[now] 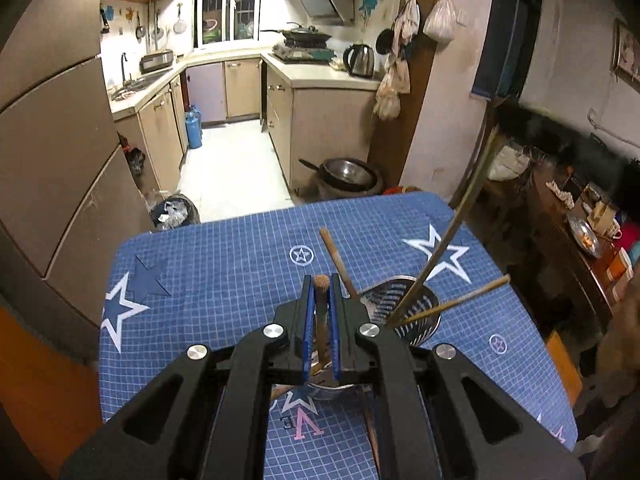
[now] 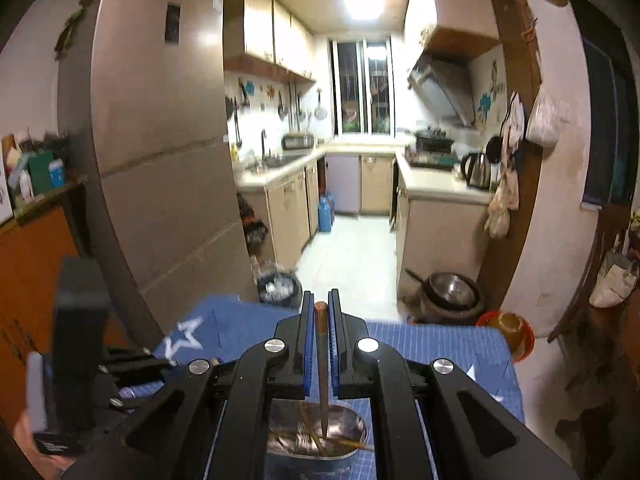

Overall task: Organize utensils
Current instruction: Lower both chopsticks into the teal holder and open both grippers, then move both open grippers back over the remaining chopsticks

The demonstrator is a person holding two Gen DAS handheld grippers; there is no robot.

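My left gripper [image 1: 321, 294] clamps one chopstick [image 1: 321, 312]; my right gripper [image 2: 320, 312] pinches another chopstick [image 2: 321, 360]. The slotted metal holder [image 1: 416, 304] holds several leaning chopsticks [image 1: 456, 304].

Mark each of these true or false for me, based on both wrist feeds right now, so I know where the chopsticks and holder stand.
1. The left gripper is shut on a chopstick. True.
2. The right gripper is open and holds nothing. False: its blue pads flank a brown chopstick that points down into the metal holder.
3. The perforated metal holder already has utensils in it. True: several sticks lean out of it.
4. The holder stands on a bare wooden table. False: it stands on a blue grid tablecloth with white stars.
5. A kettle stands on the kitchen counter behind. True.
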